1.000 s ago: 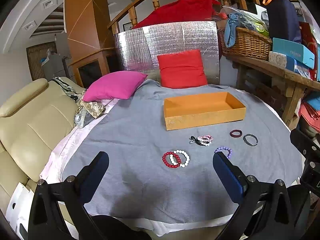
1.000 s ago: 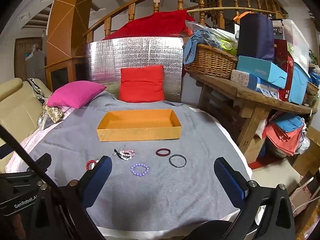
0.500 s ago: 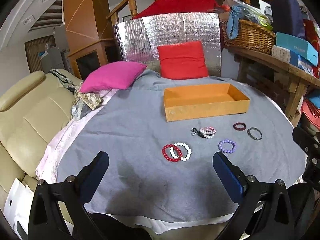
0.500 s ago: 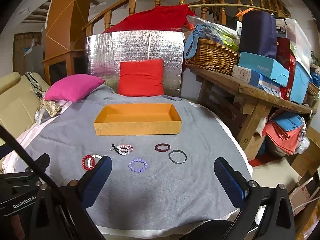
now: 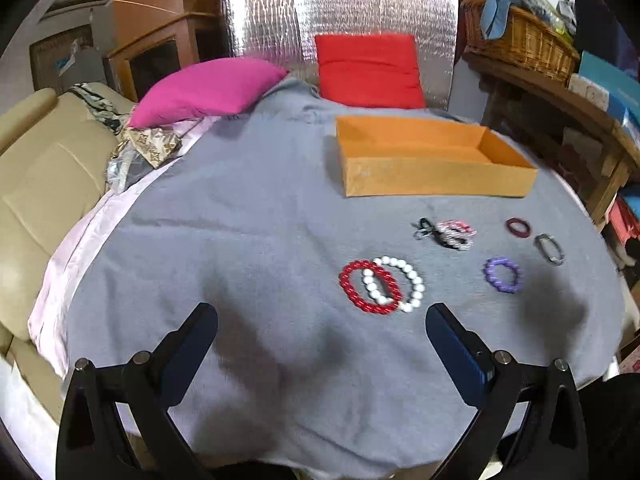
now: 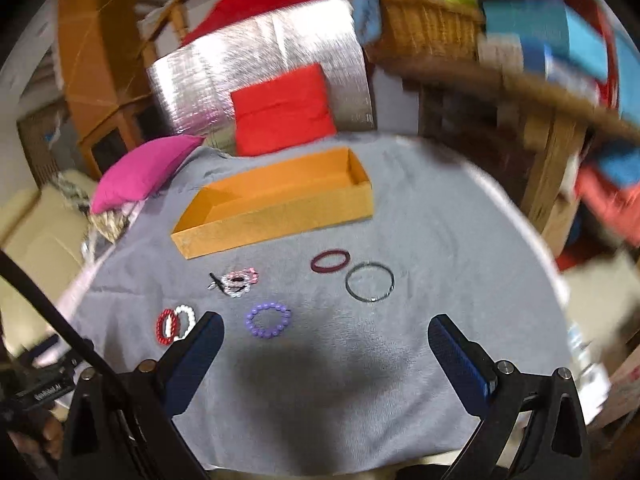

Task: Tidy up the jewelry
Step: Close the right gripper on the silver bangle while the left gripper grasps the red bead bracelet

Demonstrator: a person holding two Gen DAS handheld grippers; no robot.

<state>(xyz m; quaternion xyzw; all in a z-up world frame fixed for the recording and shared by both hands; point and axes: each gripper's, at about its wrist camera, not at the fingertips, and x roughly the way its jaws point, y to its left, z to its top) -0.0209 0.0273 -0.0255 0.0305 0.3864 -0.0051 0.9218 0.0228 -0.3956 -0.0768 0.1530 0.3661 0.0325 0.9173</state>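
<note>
An empty orange box (image 5: 432,160) (image 6: 276,204) stands on a grey cloth. In front of it lie several bracelets: a red bead one (image 5: 362,292) overlapping a white bead one (image 5: 400,276), a pink and white bundle (image 5: 450,234), a purple bead one (image 5: 502,274) (image 6: 267,319), a dark red ring (image 5: 519,227) (image 6: 330,260) and a grey ring (image 5: 550,249) (image 6: 370,282). My left gripper (image 5: 320,322) is open and empty, just short of the red and white bracelets. My right gripper (image 6: 324,330) is open and empty, near the purple bracelet and grey ring.
A pink cushion (image 5: 208,90) and a red cushion (image 5: 368,70) lie at the back of the cloth before a silver panel (image 5: 340,8). A beige sofa (image 5: 36,168) is at the left. A wooden bench (image 5: 560,100) with a basket and boxes is at the right.
Both grippers have moved forward and down toward the bracelets, which now look larger. The right wrist view has tilted and is blurred by motion.
</note>
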